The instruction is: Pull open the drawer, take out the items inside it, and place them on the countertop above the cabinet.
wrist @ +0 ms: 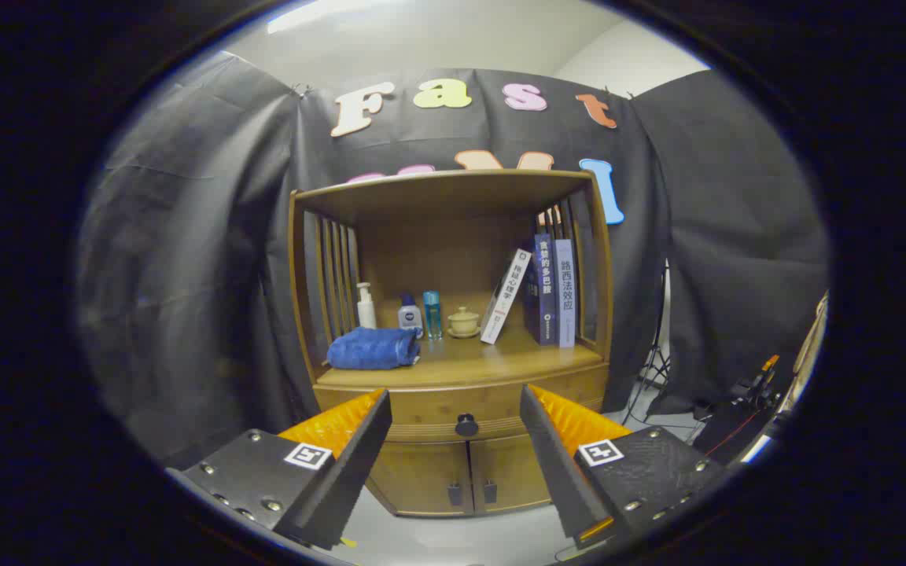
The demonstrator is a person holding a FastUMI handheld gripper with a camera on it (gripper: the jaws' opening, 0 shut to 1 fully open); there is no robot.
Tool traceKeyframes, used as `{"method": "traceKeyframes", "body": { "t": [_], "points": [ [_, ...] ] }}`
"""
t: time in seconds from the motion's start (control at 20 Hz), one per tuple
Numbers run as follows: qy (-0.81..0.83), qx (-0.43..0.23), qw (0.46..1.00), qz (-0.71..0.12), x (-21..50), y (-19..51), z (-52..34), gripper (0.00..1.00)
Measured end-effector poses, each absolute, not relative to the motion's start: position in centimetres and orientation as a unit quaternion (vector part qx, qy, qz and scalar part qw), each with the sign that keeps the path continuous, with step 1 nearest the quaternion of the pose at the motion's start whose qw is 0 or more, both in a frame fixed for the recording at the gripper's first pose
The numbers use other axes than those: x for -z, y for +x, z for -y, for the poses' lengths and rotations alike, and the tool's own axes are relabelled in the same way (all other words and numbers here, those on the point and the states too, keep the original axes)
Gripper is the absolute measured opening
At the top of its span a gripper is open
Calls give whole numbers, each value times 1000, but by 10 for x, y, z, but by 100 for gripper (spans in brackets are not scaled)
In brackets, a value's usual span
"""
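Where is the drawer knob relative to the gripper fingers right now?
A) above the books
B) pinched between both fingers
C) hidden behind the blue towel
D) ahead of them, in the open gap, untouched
D: the knob sits on the shut drawer beyond the open gripper, with neither finger touching it.

Shut wooden drawer (461,405) (dark knob (466,425))

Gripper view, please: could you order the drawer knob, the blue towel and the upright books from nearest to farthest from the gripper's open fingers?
1. Drawer knob: straight ahead of the gripper, seen between its open fingers, drawer still shut.
2. Blue towel: on the countertop, front left.
3. Upright books: deeper on the countertop, against the right side.
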State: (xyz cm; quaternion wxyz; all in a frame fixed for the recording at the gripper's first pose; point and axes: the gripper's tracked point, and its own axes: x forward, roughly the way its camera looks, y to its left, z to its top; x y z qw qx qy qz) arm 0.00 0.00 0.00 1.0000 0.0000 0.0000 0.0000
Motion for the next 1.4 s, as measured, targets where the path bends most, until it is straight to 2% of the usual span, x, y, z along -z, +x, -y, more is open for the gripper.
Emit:
{"method": "traceKeyframes", "body": {
  "t": [0.9,1.15,1.4],
  "points": [
    [27,8,999,26,15,25,14,98],
    [0,22,999,29,41,71,35,98],
    [-3,2,1000,-3,105,143,29,98]
  ]
}}
